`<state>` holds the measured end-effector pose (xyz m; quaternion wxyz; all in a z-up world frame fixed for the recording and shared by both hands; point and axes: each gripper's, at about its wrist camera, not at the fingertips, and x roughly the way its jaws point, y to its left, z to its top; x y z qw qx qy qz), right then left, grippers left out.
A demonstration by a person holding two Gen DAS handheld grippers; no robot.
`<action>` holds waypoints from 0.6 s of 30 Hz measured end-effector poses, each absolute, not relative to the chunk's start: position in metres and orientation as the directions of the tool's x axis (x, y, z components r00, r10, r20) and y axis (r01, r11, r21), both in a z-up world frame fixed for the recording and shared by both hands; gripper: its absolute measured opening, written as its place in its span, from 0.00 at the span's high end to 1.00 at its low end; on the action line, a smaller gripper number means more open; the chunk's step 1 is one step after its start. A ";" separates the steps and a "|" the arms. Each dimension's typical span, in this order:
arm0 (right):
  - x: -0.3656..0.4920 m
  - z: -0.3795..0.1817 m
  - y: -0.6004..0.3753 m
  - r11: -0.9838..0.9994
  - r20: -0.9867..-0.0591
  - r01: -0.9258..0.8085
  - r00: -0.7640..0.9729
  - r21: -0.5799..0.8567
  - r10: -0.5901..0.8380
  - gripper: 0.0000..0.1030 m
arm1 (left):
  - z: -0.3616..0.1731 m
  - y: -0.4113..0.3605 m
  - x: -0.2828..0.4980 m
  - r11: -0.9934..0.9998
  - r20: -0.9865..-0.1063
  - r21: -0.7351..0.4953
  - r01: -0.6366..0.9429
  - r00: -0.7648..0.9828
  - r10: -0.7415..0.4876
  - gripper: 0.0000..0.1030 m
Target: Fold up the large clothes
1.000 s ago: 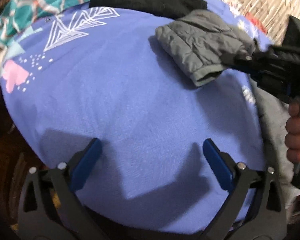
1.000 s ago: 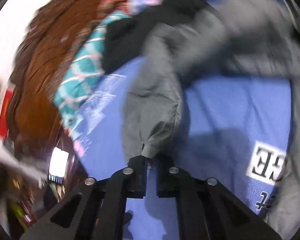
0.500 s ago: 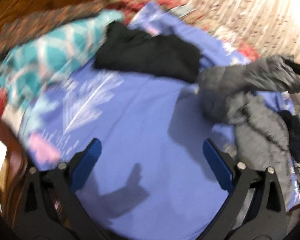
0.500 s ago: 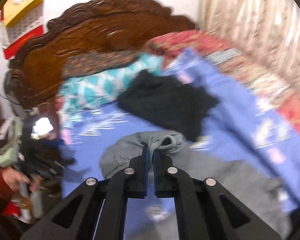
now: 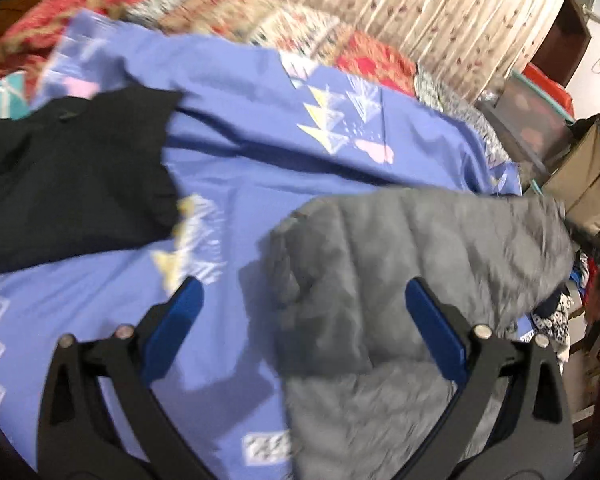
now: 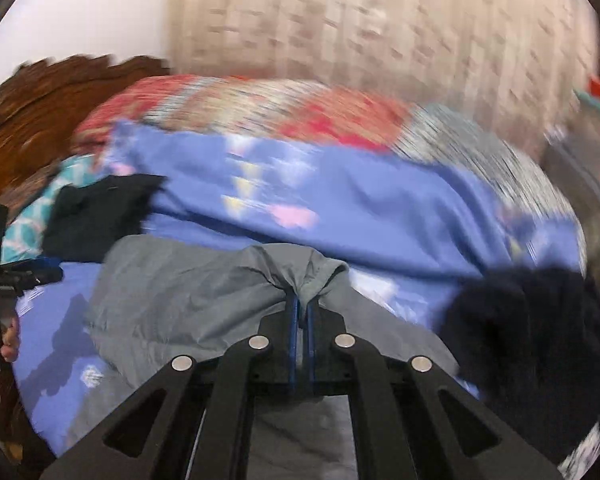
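from the left wrist view, the left gripper (image 5: 302, 306) hangs with its blue pads spread wide and nothing between them, over the near left part of a grey quilted jacket (image 5: 420, 264). that jacket lies rumpled on a blue bedsheet (image 5: 260, 128), near and to the right. one black garment (image 5: 72, 176) lies folded-looking at the left, well apart from the jacket. past the sheet is a red patterned quilt (image 5: 364, 50), and a pleated curtain (image 5: 440, 4) stands at the far side.

from the right wrist view, the right gripper (image 6: 300, 312) has its pads pinched tight on a bunched edge of the jacket (image 6: 188, 288), which spreads to the left and down towards the camera. the black garment (image 6: 96, 216) sits far left; a second dark fuzzy item (image 6: 532, 328) shows at the near right, too blurred to name. the left gripper's body shows at the left edge, with the left hand (image 6: 8, 340) below it.

my reading: the fold is at an early stage. the jacket is not yet flat or squared, so spreading it and every fold remain.

count: one grey jacket, one black garment, one unclear dark item, two grippers.
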<state>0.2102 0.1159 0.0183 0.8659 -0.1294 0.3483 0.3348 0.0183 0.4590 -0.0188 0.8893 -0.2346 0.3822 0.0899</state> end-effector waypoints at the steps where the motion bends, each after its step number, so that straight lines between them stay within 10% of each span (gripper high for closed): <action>1: 0.223 0.005 0.103 0.769 -0.704 -0.639 0.534 0.026 0.467 0.72 | -0.025 0.452 0.039 0.875 -0.732 -0.350 -0.333 0.680 -0.034 0.06; 9: 0.277 -0.075 0.032 0.891 -0.781 -0.438 0.511 0.123 0.359 0.72 | -0.081 0.418 0.132 0.930 -0.849 -0.140 -0.339 0.524 0.063 0.06; 18: 0.265 -0.085 -0.054 0.950 -0.734 -0.160 0.604 0.268 0.309 0.72 | -0.104 0.422 0.096 0.890 -0.821 -0.295 -0.348 0.568 -0.050 0.06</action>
